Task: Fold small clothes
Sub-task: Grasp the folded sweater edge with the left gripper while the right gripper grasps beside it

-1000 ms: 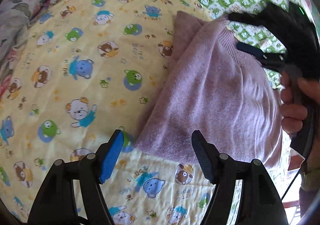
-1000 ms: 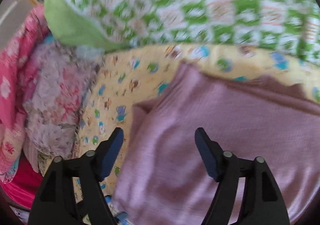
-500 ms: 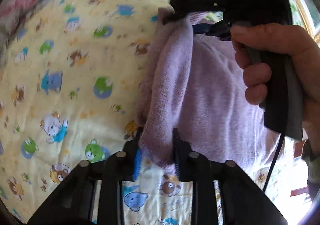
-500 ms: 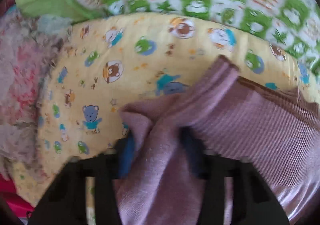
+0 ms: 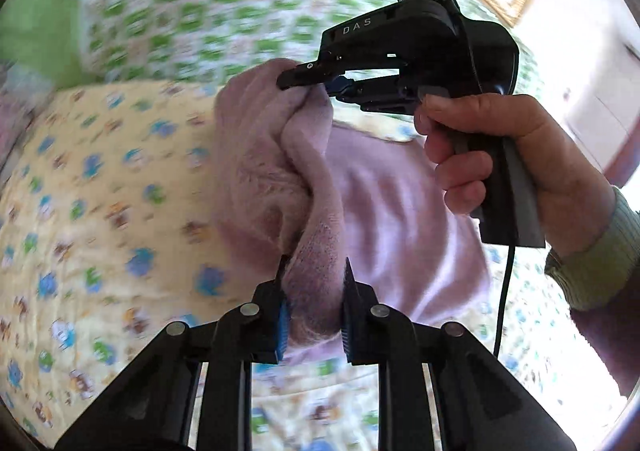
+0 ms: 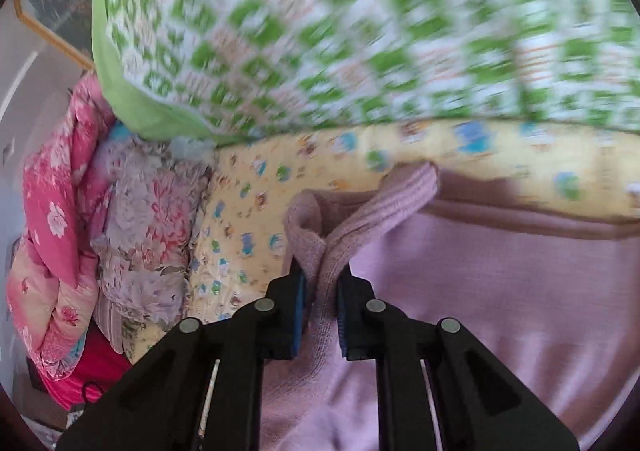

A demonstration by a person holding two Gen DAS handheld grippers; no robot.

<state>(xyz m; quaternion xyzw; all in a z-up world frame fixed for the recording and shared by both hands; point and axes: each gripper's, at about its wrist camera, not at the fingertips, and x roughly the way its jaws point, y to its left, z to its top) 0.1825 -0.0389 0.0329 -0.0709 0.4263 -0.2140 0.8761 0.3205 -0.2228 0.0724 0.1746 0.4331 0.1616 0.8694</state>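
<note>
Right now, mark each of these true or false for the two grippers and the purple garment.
1. The left gripper has its jaws shut on the purple garment. True.
2. The right gripper is open and clear of the cloth. False: it is shut on a bunched ribbed edge.
3. The garment lies over a yellow cartoon-print blanket. True.
4. The garment is green. False: only the checked quilt behind is green and white.

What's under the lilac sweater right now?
The yellow cartoon-print blanket shows around the lilac sweater, whose edge both hand-held grippers lift. Whatever lies beneath the flat part is covered.
</note>
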